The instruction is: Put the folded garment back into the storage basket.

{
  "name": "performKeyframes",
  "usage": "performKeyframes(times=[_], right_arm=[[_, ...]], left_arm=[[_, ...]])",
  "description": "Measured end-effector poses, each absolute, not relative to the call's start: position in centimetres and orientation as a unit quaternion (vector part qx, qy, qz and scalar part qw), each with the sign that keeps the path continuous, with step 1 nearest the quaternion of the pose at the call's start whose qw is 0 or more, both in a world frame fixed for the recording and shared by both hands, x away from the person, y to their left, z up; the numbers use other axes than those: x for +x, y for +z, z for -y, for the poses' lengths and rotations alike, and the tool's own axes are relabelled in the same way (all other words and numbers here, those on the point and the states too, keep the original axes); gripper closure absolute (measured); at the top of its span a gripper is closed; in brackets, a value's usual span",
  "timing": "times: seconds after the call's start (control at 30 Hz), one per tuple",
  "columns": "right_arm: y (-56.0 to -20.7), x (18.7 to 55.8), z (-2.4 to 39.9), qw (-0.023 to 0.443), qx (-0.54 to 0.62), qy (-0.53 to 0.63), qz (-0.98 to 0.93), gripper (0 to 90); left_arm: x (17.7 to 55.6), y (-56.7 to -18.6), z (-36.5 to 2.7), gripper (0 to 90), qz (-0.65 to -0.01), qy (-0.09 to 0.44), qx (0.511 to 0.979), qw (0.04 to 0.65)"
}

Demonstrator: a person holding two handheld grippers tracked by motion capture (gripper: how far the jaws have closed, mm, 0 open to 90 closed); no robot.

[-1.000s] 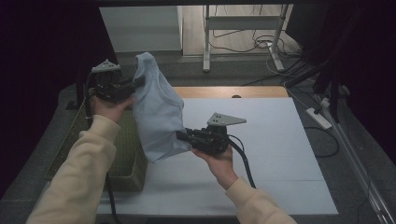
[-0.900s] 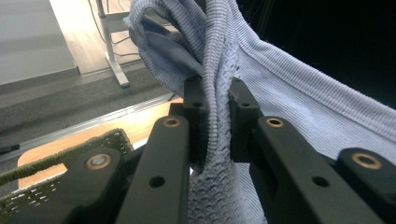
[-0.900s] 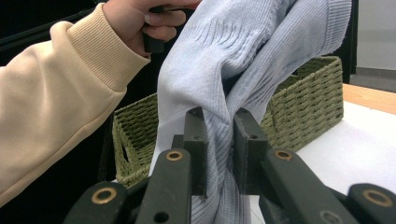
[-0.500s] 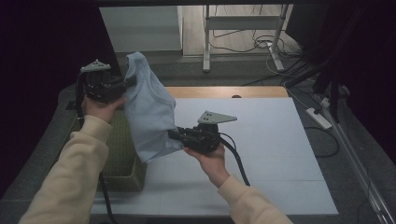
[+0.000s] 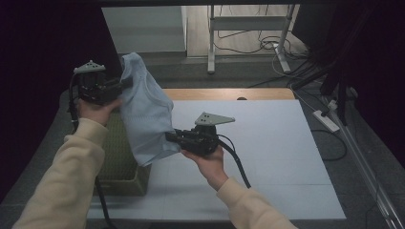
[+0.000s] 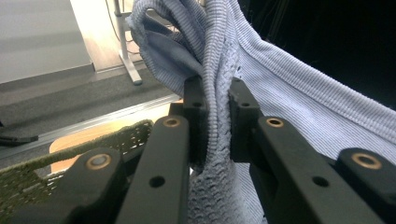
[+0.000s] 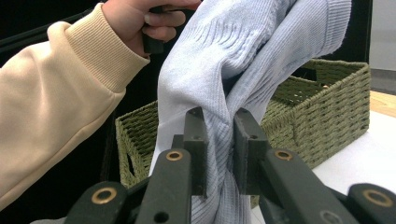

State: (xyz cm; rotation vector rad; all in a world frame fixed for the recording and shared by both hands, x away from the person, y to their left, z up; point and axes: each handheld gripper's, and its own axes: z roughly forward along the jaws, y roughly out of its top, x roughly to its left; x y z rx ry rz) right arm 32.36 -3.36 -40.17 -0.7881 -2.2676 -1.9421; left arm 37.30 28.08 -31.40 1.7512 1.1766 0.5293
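A pale blue knitted garment (image 5: 145, 114) hangs folded in the air between my two grippers, over the left side of the table. My left gripper (image 5: 123, 86) holds its upper end, high at the left; up close its jaws are shut on a bunched knit edge (image 6: 215, 107). My right gripper (image 5: 171, 137) is lower, near the table's middle, shut on the garment's lower part (image 7: 219, 140). The cloth hangs partly over a green woven basket (image 5: 122, 157).
The basket (image 7: 322, 112) stands at the table's left edge, beside the white table top (image 5: 267, 138). A wooden strip (image 5: 229, 94) runs along the far edge. Cables and a power strip (image 5: 326, 120) lie on the floor to the right.
Both hands have carried the garment to the left, so it now hangs further over the basket. Both grips are unchanged.
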Motion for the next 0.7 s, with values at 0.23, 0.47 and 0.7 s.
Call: performKeyframes(times=[0.23,0.47,0.7], right_arm=[[-40.4,32.6,2.2,0.035,-0.255,-0.629,0.733,77.1],[-40.1,32.6,0.3,0.04,-0.246,-0.63,0.736,77.1],[-39.9,32.7,-1.6,0.044,-0.243,-0.631,0.735,77.1]], left_arm=[[37.1,-31.3,-29.3,79.8,-0.487,0.22,0.709,0.46],[36.8,-30.7,-30.9,79.7,-0.495,0.228,0.706,0.453],[36.2,-30.1,-32.8,79.7,-0.501,0.24,0.702,0.445]])
